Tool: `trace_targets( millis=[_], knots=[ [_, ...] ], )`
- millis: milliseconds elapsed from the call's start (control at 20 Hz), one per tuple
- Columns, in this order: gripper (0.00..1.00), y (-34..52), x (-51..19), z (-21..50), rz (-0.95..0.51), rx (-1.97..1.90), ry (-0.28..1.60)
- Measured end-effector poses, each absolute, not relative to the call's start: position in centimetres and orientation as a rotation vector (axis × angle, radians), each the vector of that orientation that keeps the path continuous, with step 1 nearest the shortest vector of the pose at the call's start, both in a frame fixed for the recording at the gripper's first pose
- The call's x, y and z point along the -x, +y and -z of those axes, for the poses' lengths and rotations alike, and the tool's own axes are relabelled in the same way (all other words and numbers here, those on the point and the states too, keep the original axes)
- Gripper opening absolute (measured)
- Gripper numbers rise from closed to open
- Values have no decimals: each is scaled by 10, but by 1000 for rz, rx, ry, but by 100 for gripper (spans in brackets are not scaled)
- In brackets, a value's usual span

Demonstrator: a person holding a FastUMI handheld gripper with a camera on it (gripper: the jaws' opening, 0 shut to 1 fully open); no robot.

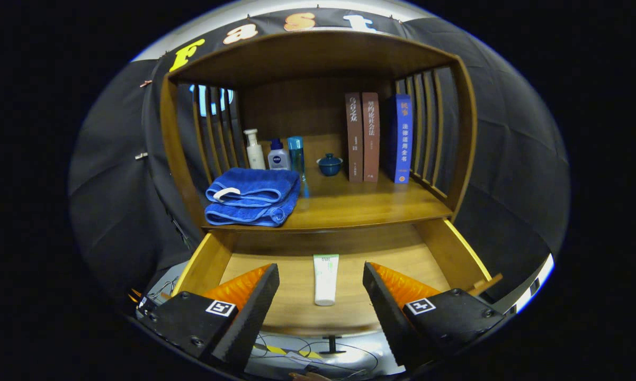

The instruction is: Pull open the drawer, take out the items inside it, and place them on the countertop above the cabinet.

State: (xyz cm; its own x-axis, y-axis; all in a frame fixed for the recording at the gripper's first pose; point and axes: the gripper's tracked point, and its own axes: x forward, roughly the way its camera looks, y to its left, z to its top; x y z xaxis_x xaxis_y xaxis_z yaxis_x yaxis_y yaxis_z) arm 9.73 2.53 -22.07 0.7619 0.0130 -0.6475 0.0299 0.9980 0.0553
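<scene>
The gripper [320, 288] hangs over the pulled-out drawer with its two fingers [254, 304] spread wide, released, pressing on nothing. Right in the gap between them, apart from both, lies the white squeeze tube with a green band at its far end [325, 279]. It rests flat on the drawer floor, lengthwise, cap end toward the camera, far end pointing at the back of the drawer.

Around it, the light wooden drawer [458, 254] stands open, its side walls running out past each finger and its front edge just under the fingertips. Below that front edge, a small dark knob [332, 344] pokes out, with loose cables on the floor beneath.

Up a level, the wooden countertop [360, 206] sits directly above the drawer, inside a dark wooden cabinet [312, 53] with slatted sides. On its left front part, a folded blue towel [253, 197] with a white loop tag. Behind the towel, near the back left corner, three bottles stand close together: a white pump bottle [254, 149], a short pale bottle with a dark blue cap [278, 155], and a tall clear blue bottle [296, 154]. Toward the middle, a small dark blue lidded cup [329, 164] stands by itself. To its right, two brown books [363, 136] stand upright side by side, then a thick blue book [401, 138] just beside the right slats. The middle front of the countertop is bare wood.
</scene>
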Motion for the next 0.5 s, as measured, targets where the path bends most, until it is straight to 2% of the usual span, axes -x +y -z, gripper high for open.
trace_targets(
  millis=[250, 500],
  knots=[
    [100, 24, -145, 283, 26, -90, 925],
    [99, 21, -149, 351, 43, -68, 1159]
  ],
)
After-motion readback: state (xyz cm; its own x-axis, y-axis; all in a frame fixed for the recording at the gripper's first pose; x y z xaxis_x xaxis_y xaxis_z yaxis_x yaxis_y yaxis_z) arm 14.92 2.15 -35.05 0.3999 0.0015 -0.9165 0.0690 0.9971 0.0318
